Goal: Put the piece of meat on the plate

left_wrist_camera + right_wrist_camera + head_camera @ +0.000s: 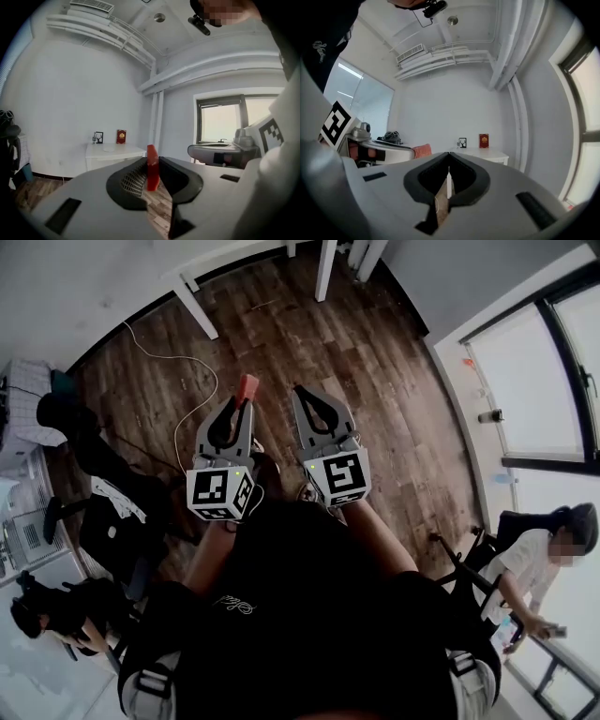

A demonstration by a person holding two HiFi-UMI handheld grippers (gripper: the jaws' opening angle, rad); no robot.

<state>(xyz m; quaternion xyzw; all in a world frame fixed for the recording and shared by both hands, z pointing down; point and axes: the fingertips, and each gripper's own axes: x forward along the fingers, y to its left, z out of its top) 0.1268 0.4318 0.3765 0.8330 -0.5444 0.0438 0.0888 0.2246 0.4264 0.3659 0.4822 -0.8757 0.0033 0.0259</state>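
A flat red piece of meat point(247, 388) stands upright between the tips of my left gripper point(242, 409), which is shut on it. In the left gripper view the piece of meat point(152, 167) sits pinched edge-on between the dark pads. My right gripper point(302, 396) is held beside the left one, jaws shut with nothing in them point(448, 156). Both hang level above the wooden floor point(375, 381). Across the room stands a white table point(115, 151) with a flat white round thing point(108, 149) on it that may be the plate.
The white table's legs point(197, 307) show at the top of the head view. A white cable point(183, 367) trails over the floor. One person sits by the window point(525, 568) at the right; another is low at the left point(56, 610) near shelves.
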